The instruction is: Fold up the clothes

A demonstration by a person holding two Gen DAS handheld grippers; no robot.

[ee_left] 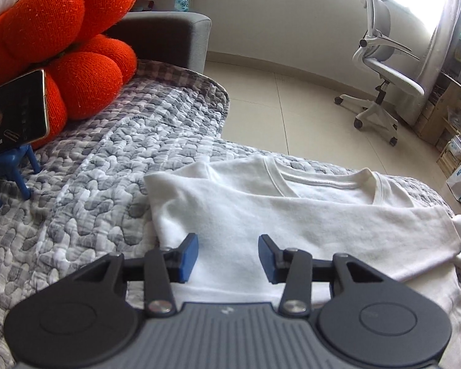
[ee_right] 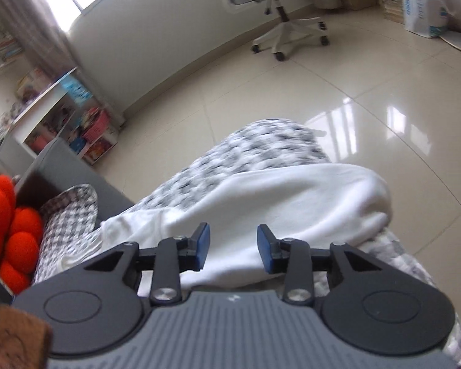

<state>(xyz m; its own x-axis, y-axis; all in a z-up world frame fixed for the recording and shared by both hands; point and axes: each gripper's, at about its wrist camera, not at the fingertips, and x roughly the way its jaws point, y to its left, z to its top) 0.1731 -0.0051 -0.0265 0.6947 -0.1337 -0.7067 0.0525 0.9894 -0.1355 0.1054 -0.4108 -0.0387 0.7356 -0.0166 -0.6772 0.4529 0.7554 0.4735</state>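
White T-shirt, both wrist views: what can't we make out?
- White T-shirt hem and lower body: left wrist view, hidden behind the left gripper body and cut by the bottom edge.
- Right sleeve end: left wrist view, runs toward the frame's right edge.
- Fold layers: right wrist view, motion blur; right gripper body covers the near part.
- Phone screen: cut by the left edge.

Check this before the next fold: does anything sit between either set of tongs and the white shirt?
Nothing visible does. The left tongs and right tongs hang open right above the white shirt, which lies on the grey quilt.
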